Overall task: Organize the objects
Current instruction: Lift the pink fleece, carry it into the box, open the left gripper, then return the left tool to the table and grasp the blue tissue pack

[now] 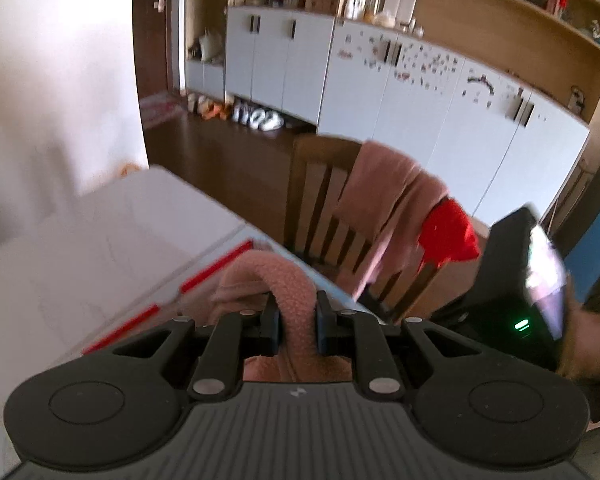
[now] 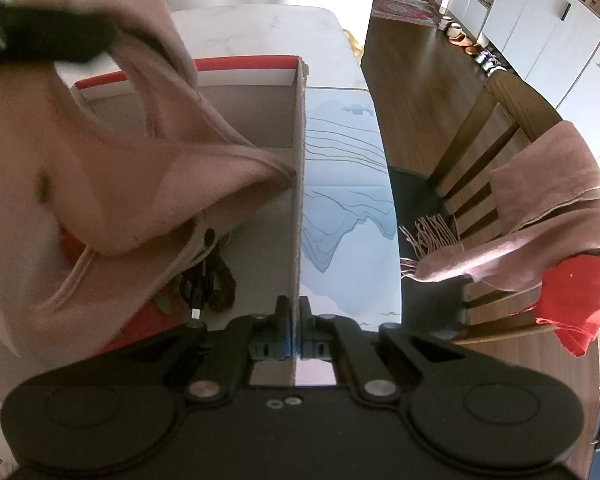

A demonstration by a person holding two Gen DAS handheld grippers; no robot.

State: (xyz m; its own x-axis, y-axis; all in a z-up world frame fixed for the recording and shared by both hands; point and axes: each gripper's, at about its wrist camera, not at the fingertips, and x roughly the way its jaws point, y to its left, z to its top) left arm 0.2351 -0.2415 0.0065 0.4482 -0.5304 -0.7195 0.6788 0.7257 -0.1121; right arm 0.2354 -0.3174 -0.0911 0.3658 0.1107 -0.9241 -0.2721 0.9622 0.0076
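Pinching fleecy pink garment (image 1: 296, 292), cardboard box (image 2: 298, 184).

Black left gripper (image 1: 298, 330), ribbed body; right gripper (image 2: 294, 334) blue-padded jaws

1 box (image 2: 300, 128), 2 pink cloths (image 2: 120, 168), 1 chair (image 2: 480, 152).

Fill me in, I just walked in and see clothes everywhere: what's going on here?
A person is packing things into a cardboard box on the table. The left hand-held gripper is shut on a pink fleecy garment hanging over the open box. The right hand-held gripper is clamped on the box's side wall. Black cables lie inside; a pink scarf and red cloth hang on the chair.
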